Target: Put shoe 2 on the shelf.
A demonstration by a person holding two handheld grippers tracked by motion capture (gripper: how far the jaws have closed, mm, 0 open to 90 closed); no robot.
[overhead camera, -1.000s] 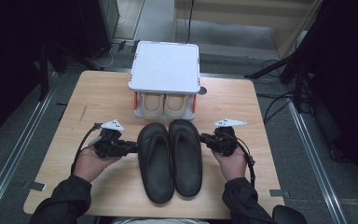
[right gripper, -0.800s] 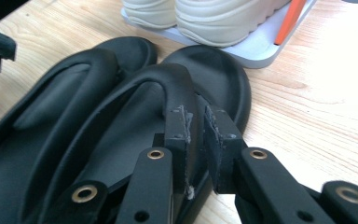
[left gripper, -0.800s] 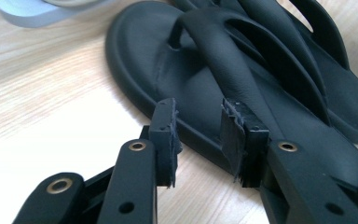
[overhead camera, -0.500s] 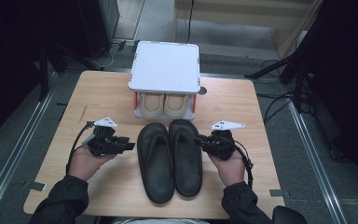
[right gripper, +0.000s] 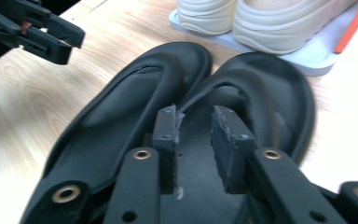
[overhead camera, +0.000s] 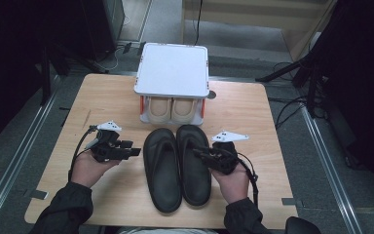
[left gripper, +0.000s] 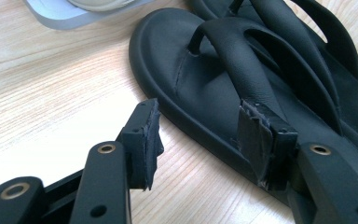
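Two black flip-flop sandals lie side by side on the wooden table [overhead camera: 253, 112], the left sandal [overhead camera: 163, 168] and the right sandal [overhead camera: 193, 163]. My left gripper [overhead camera: 135, 151] rests just left of the left sandal. Its jaws have just been opening and stand open. In the left gripper view the left gripper [left gripper: 200, 135] has bare wood between its pads, with the left sandal [left gripper: 186, 60] just beyond its right pad. My right gripper [overhead camera: 198, 153] reaches over the right sandal's outer edge. The right gripper [right gripper: 195, 126] has also just been opening and is open above the right sandal [right gripper: 270, 88], pressing on nothing.
A white two-level rack [overhead camera: 173, 68] stands at the table's far middle, with a pair of beige shoes [overhead camera: 172, 109] on its lower shelf, just beyond the sandals' toes. Bare wood lies to both sides. Cables and dark equipment surround the table.
Both grippers' jaws have opened wider. The right gripper has shifted a little toward the near edge and over the right sandal. The left hand has barely moved. The sandals lie as before.
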